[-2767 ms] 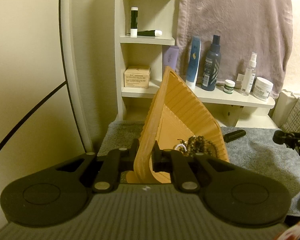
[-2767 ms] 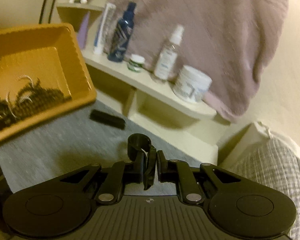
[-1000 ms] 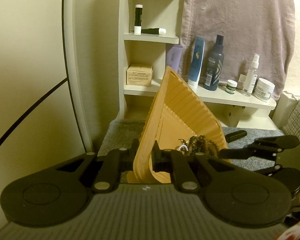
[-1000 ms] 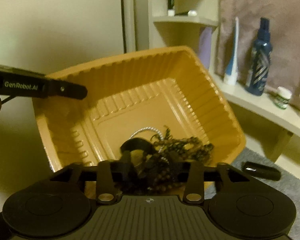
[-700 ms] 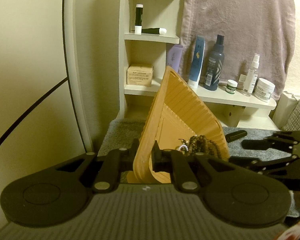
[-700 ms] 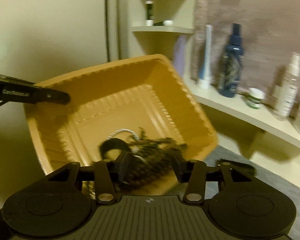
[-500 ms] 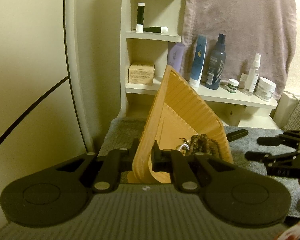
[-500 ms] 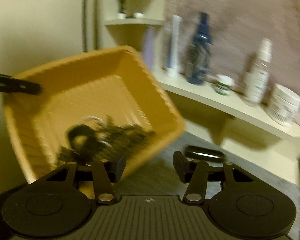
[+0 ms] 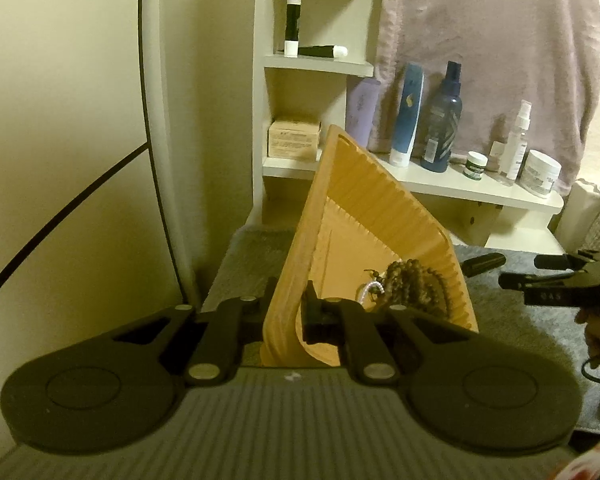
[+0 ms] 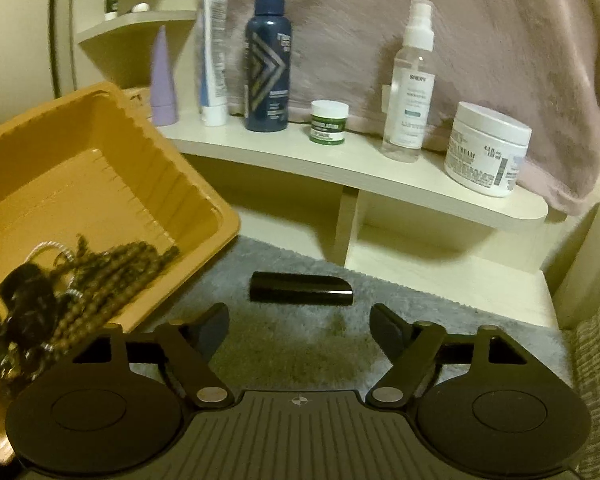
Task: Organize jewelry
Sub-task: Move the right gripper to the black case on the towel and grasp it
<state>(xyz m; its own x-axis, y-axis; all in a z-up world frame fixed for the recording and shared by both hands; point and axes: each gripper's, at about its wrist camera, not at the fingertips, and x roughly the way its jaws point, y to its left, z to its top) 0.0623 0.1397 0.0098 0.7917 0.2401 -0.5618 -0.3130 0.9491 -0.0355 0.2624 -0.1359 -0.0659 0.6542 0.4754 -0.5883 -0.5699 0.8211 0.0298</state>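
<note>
My left gripper is shut on the rim of an orange ribbed tray and holds it tilted on edge. Beaded necklaces and a silver chain lie heaped in its low corner. In the right wrist view the tray sits at the left with the beads and a black ring-shaped piece inside. My right gripper is open and empty, just right of the tray. A black oblong item lies on the grey mat just ahead of it.
A cream shelf behind the mat holds a purple tube, a white tube, a dark blue bottle, a green-lidded jar, a clear spray bottle and a white cream jar. A mauve towel hangs behind. A checked cushion lies at right.
My right gripper opened over the tray, left the black ring-shaped piece among the beads, and swung right away from the tray. My left gripper kept the tray tilted.
</note>
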